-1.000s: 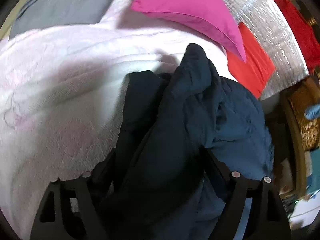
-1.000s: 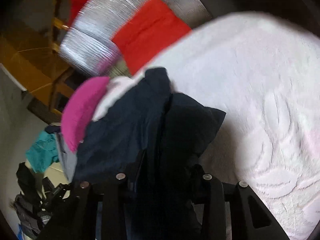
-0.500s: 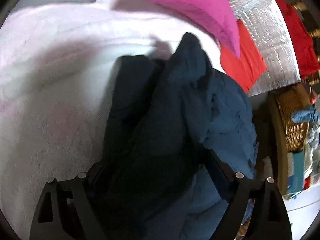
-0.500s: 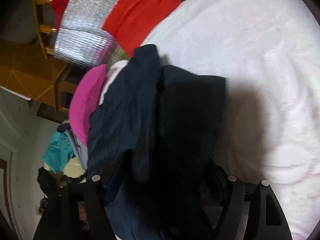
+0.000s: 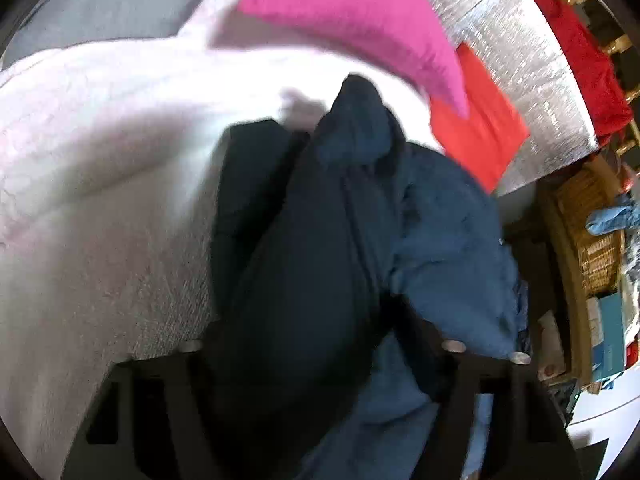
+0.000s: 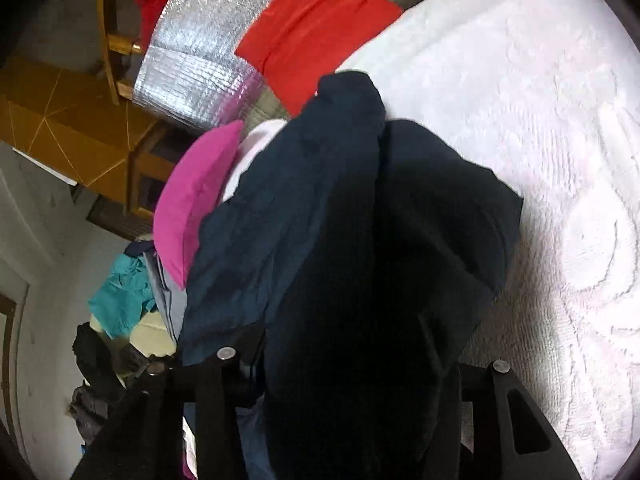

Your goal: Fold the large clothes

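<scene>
Wicker basket (image 5: pixel 592 240) with blue cloth (image 5: pixel 612 218)

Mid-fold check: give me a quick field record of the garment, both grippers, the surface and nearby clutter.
garment: dark navy garment, bunched, lying on the bed
left gripper: jaws have just been closing, garment bunched between them
right gripper: jaws have just been closing, garment between them
surface: pale pink textured blanket
clutter: magenta pillow, red cloth, silver foil sheet, wicker basket
fold state: unfinished, cloth heaped
</scene>
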Motion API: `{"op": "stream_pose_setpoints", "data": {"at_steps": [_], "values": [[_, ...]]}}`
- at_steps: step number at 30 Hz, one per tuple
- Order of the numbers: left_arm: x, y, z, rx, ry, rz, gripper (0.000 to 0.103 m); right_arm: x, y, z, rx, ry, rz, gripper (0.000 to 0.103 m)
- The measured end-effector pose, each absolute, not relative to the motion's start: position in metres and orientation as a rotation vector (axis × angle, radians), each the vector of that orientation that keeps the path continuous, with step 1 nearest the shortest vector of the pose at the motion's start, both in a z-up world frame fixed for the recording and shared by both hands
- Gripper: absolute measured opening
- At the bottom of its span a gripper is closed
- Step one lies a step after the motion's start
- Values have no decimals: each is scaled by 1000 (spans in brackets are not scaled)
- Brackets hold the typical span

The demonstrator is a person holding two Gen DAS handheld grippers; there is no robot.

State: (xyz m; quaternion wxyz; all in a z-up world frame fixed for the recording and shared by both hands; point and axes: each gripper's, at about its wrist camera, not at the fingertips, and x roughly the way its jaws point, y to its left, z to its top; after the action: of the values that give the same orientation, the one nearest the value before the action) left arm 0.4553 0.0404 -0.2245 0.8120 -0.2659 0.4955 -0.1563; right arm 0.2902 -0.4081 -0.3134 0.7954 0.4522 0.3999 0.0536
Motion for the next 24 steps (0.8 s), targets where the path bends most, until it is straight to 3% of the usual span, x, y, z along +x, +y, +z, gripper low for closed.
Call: {"op": "stream_pose_setpoints", "data": {"at_steps": [3,6,24], "values": [[442,46,-214,-538,1012,-339,39,287,-403,-299,922,837,89,40],[428,52,-207,-530,988,-345,32,285,-399,-290,901,821,61,36],[360,76,-184,-538,977,-386,29,229,-377,-250,829,840,46,34]]}}
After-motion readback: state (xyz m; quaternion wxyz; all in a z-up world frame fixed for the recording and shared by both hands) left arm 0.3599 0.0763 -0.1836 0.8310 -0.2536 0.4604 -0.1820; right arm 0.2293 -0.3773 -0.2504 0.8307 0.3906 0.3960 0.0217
